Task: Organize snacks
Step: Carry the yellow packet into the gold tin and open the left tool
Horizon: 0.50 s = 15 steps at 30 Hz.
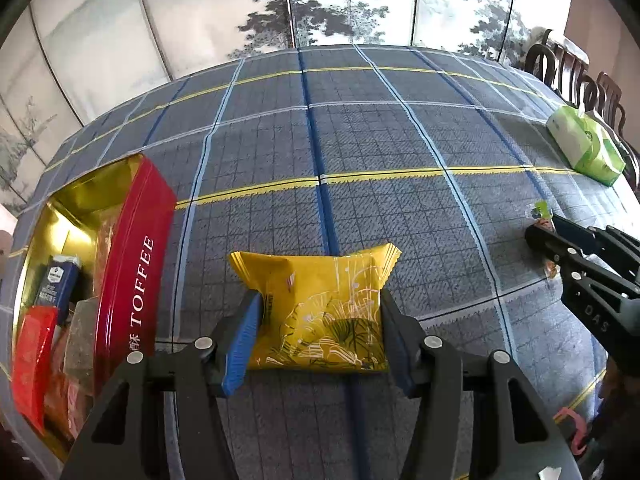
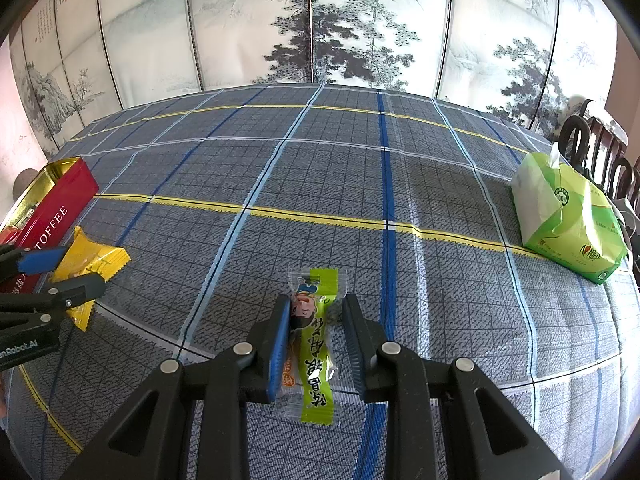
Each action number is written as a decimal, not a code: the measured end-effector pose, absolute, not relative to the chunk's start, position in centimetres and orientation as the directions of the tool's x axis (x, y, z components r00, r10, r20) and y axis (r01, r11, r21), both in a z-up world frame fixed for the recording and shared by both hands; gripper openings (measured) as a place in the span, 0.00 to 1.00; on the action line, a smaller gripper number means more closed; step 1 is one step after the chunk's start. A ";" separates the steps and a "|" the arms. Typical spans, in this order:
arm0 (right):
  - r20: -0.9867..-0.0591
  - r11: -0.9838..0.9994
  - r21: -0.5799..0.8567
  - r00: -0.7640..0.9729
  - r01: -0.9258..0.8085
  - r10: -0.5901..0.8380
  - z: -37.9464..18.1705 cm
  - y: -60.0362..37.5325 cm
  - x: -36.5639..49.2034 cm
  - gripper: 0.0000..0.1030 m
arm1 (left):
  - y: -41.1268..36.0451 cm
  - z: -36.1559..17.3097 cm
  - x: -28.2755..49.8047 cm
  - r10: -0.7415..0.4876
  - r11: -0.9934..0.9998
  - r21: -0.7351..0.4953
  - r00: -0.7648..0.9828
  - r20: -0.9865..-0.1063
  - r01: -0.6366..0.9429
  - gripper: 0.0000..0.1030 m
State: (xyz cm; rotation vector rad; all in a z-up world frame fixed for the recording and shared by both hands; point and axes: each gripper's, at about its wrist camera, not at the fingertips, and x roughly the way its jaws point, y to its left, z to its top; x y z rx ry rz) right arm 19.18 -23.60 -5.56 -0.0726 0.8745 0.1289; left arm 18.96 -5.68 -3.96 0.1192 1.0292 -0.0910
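A yellow snack packet point(image 1: 340, 280) lies on the plaid tablecloth, and my left gripper point(image 1: 320, 300) is shut on it, pads pressing its two side edges. In the right wrist view the same left gripper point(image 2: 80, 270) and yellow packet point(image 2: 100, 256) show at the far left. Just left of them stands an open red toffee tin point(image 1: 140, 248) with a gold inside, holding several wrapped snacks. My right gripper point(image 2: 317, 300) is shut on a long green snack packet point(image 2: 316, 360) that rests on the cloth. From the left wrist, the right gripper point(image 1: 544, 228) is at the right with the green packet point(image 1: 541, 210) at its tip.
A green tissue pack point(image 2: 568, 216) sits at the table's right side, with dark wooden chairs point(image 2: 600, 140) behind it. A painted folding screen point(image 2: 320, 20) stands beyond the far edge. The toffee tin point(image 2: 60, 204) is close to the left edge.
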 end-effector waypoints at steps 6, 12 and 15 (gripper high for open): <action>-0.769 0.990 -0.011 0.634 -0.143 0.083 -5.6 -23.6 19.2 0.26 | -5.4 -3.1 18.4 -0.027 0.990 0.049 0.525 -0.851 0.130 0.51; -0.769 0.990 -0.012 0.634 -0.143 0.083 -5.6 -23.6 19.2 0.26 | -5.2 -1.9 17.9 -0.020 0.990 0.059 0.543 -0.839 0.128 0.51; -0.769 0.990 -0.013 0.634 -0.143 0.082 -5.6 -23.6 19.2 0.26 | -4.8 -0.7 17.3 -0.016 0.989 0.069 0.563 -0.826 0.130 0.51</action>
